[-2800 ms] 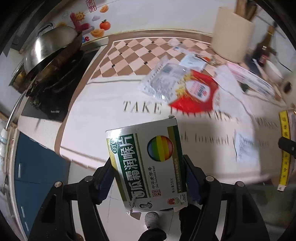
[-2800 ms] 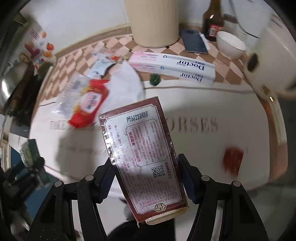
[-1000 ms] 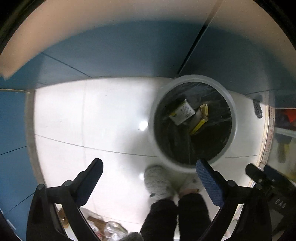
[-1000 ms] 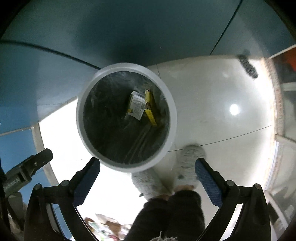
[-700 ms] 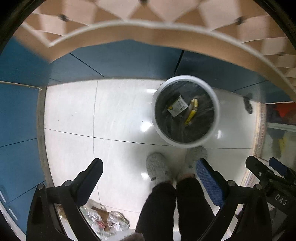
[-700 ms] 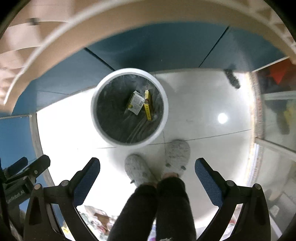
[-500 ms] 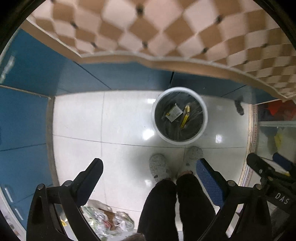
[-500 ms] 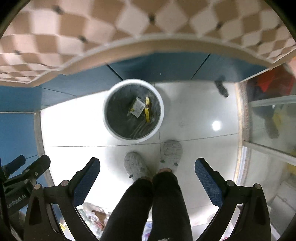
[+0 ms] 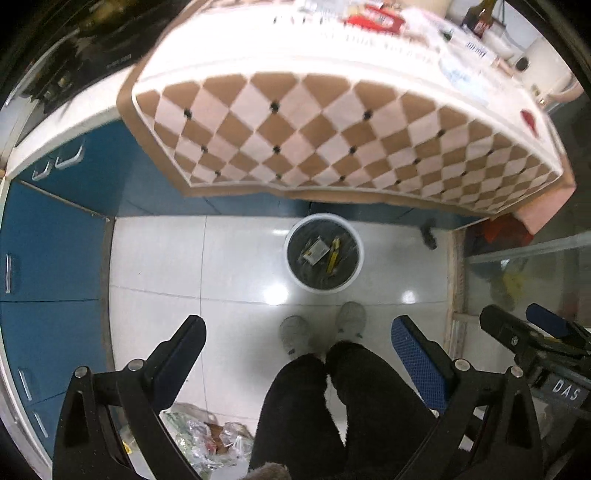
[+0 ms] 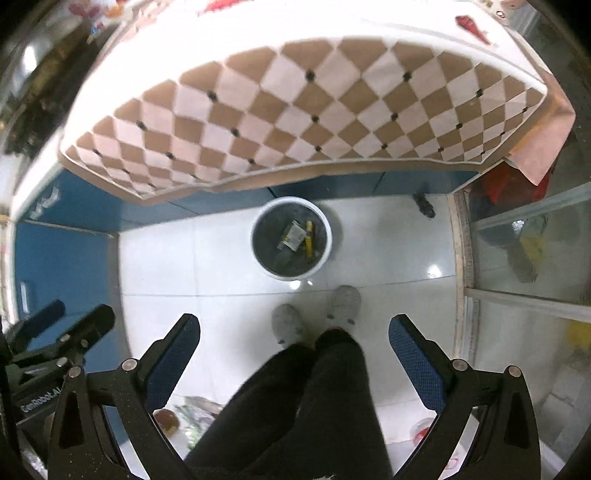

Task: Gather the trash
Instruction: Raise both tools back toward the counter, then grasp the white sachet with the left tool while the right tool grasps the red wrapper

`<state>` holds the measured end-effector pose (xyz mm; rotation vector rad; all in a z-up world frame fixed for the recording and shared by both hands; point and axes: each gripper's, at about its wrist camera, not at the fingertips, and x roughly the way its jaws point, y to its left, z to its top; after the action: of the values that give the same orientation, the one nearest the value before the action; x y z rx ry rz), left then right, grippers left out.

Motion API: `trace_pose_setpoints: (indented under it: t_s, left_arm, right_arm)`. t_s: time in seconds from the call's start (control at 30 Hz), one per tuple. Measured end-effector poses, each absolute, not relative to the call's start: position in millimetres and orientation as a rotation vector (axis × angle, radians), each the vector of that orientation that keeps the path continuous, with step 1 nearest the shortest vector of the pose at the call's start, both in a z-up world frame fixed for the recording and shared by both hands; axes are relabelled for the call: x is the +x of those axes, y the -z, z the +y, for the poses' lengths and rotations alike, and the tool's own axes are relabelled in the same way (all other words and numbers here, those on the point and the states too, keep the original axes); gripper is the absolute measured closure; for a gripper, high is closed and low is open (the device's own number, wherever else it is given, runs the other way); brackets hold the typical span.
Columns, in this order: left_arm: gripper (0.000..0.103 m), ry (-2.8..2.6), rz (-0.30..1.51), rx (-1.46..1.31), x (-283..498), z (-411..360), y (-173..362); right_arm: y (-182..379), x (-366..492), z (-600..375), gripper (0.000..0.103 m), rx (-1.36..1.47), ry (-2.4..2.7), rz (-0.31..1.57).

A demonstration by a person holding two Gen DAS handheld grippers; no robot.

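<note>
Jaws of your left gripper stand wide apart and hold nothing; jaws of your right gripper stand equally wide and are likewise empty. Both grippers point down at the white tiled floor, with your legs in dark trousers and your two grey slippers showing between the blue-padded fingers.

Trash bin: a round white bin with a dark liner, standing on the floor just ahead of your slippers and close to the blue cabinet fronts. Inside it lie a pale box and, just beside it, a narrow yellow-edged box; the same two show side by side in the right wrist view, the pale box left of the yellow one.

Counter: above the bin, covered by a cloth whose brown-and-cream diamond border hangs over the front edge. On the counter top, blurred, lie a red wrapper towards the back and a small red scrap near the right-hand end; further pale packets there cannot be told apart. A dark bottle stands at the far right corner.

Floor, lower left: a clear plastic bag of crumpled waste lies beside your left leg.
</note>
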<state>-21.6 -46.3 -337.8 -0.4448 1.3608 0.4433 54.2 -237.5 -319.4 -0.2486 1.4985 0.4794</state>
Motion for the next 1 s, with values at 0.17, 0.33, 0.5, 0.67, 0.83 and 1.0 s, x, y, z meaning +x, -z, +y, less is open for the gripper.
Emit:
trace_pose_setpoints:
  t_s: [0.17,0.33,0.5,0.67,0.83,1.0]
  left_arm:
    - [0.0,-0.449,1.257,-0.383,16.5,-40.5,297.7]
    - [0.0,-0.457,1.196,-0.365,89.5,-35.0,269.8]
    - [0.0,-0.428,1.199,-0.463,185.6,-36.2,273.0]
    - [0.001,-0.359,1.296,-0.56,290.5,-42.9,313.0]
    - [0.022,-0.324,1.423,-0.531,361.7,-59.7,365.6]
    - [0.055,-0.353,1.42,-0.331,375.9,-89.6,363.0]
  right_arm:
    - [273.1,75.4,-245.1,0.0,-0.139,-0.484,1.433]
    - [238.4,125.3,-260.2,0.0,-0.048,-0.455,1.359]
    - [228.6,214.3,-299.4,0.0,0.062,-0.347,1.319]
    - [247.9,327.9,-338.6,0.0,0.109,-0.234,1.311]
    - [287.5,429.0,-352.7,0.0,0.124,-0.194,1.336]
    - [322.4,482.8,-338.7,0.006,0.071,-0.224,1.376]
